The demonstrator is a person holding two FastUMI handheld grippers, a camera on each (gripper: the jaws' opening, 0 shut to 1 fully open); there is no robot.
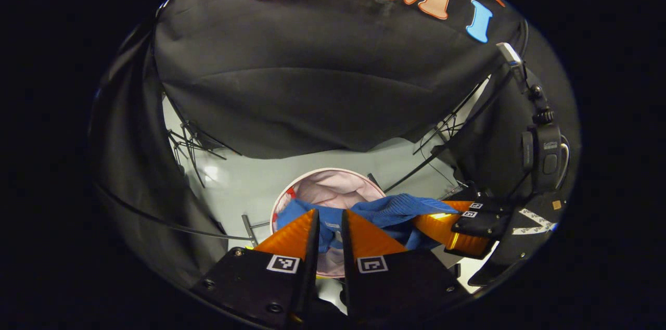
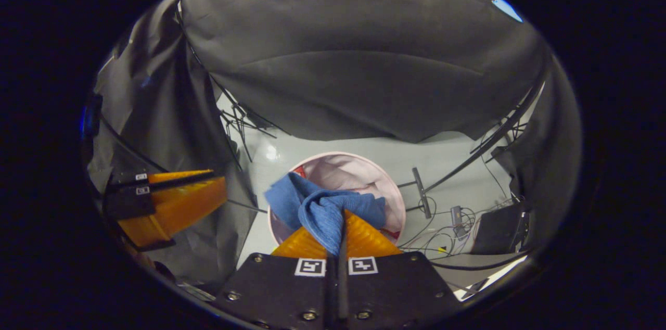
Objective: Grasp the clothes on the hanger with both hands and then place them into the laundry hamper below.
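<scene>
A blue garment (image 1: 395,207) hangs bunched over the round hamper with a pale pink lining (image 1: 333,189) on the floor below. In the right gripper view, my right gripper (image 2: 343,214) is shut on a fold of the blue garment (image 2: 322,210), which droops left over the hamper (image 2: 359,174). My left gripper (image 1: 330,213) stands slightly open; the cloth and the hamper's lining show through its gap, and no fold is pinched. The right gripper (image 1: 424,223) appears at the right of the left gripper view, holding the cloth's far end. The left gripper (image 2: 221,189) sits apart from the cloth.
A small camera on a clamp (image 1: 543,150) hangs at the right. Thin black stand legs (image 1: 192,142) splay over the grey floor. Cables and a black box (image 2: 499,226) lie right of the hamper, with a short metal bar (image 2: 421,200) close to its rim.
</scene>
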